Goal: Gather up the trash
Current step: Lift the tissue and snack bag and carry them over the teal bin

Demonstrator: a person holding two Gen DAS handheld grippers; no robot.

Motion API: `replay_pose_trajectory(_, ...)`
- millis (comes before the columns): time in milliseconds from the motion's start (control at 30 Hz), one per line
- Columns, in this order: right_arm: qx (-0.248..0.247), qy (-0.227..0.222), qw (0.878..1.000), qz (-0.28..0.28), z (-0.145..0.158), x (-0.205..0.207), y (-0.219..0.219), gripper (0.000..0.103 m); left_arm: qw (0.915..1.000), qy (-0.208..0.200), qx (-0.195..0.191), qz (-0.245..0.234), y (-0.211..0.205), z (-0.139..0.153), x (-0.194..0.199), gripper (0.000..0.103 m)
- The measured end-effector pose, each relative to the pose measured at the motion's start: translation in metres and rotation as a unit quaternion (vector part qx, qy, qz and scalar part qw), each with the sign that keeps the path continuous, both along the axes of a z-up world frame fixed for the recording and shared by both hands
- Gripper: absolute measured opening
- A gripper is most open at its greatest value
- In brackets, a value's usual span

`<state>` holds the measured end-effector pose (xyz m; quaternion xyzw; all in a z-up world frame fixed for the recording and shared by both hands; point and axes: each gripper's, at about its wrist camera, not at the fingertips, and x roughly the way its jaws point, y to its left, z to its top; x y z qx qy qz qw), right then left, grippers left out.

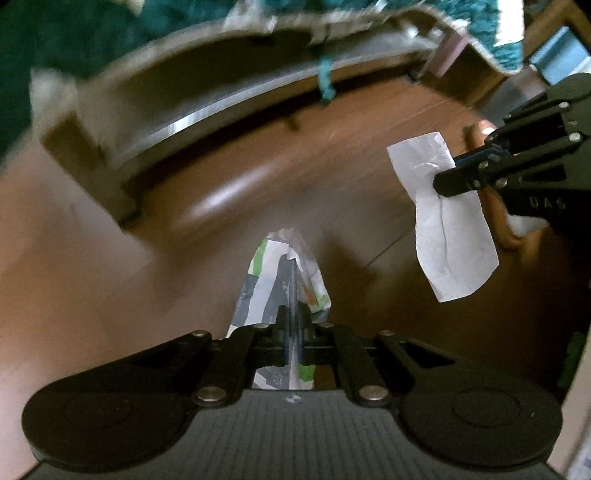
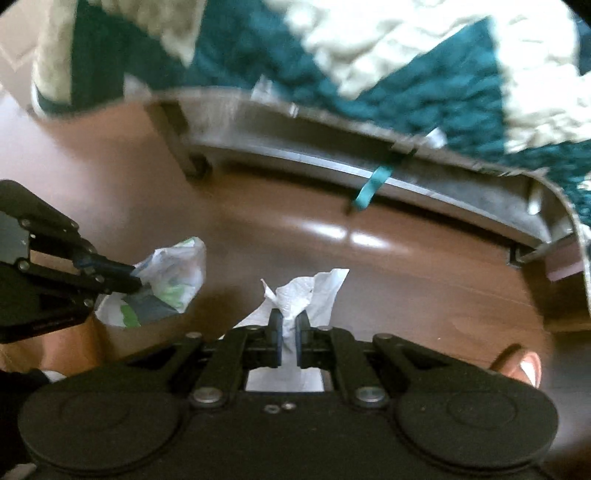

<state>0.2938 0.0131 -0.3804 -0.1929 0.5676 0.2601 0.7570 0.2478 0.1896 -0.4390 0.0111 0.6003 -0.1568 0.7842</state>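
My left gripper (image 1: 293,314) is shut on a crumpled printed wrapper (image 1: 266,280), white with green and grey marks, which hangs above the brown wooden floor (image 1: 280,177). The right wrist view shows the same wrapper (image 2: 173,280) at the left, pinched by the left gripper (image 2: 135,282). My right gripper (image 2: 290,326) is shut on a white paper tissue (image 2: 314,291) that sticks out past its fingers. In the left wrist view that tissue (image 1: 450,236) dangles at the right from the right gripper (image 1: 439,182).
A bed frame (image 2: 332,162) with a teal and cream blanket (image 2: 369,62) runs across the far side of the floor; a teal strap (image 2: 369,188) hangs from its rail. A person's foot (image 2: 517,363) shows at the lower right. Wooden furniture (image 1: 546,29) stands at the far right.
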Motion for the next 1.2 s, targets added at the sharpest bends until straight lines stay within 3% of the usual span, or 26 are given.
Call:
replay_pose_trajectory(233, 0.038, -0.022, 0.999, -0.018, 0.068, 0.001, -0.022, 0.005, 0.9992, -0.037, -0.014, -0.005, -0.012, 0.064, 0.005, 0.003)
replay_pose_trajectory(400, 0.061, -0.054, 0.997, -0.006, 0.141, 0.003, -0.042, 0.005, 0.9974, -0.067, -0.025, 0.010, -0.019, 0.119, 0.009, 0.003)
replay_pose_trajectory(600, 0.083, -0.118, 0.990, 0.000, 0.233, 0.001, -0.077, 0.005, 0.9891, -0.143, -0.027, 0.024, -0.047, 0.210, 0.015, 0.003)
replay_pose_trajectory(833, 0.086, -0.228, 0.970, 0.020, 0.348, -0.012, -0.130, 0.004, 0.9615, -0.266, -0.054, 0.043, -0.097, 0.326, 0.015, 0.003)
replay_pose_trajectory(1000, 0.089, -0.298, 0.950, 0.013, 0.428, -0.020, -0.177, 0.004, 0.9368, -0.342, -0.069, 0.025, -0.147, 0.402, 0.018, 0.003)
replay_pose_trajectory(1200, 0.084, -0.376, 0.923, -0.002, 0.503, -0.043, -0.235, 0.004, 0.9081, -0.409, -0.090, -0.006, -0.216, 0.478, 0.014, 0.003)
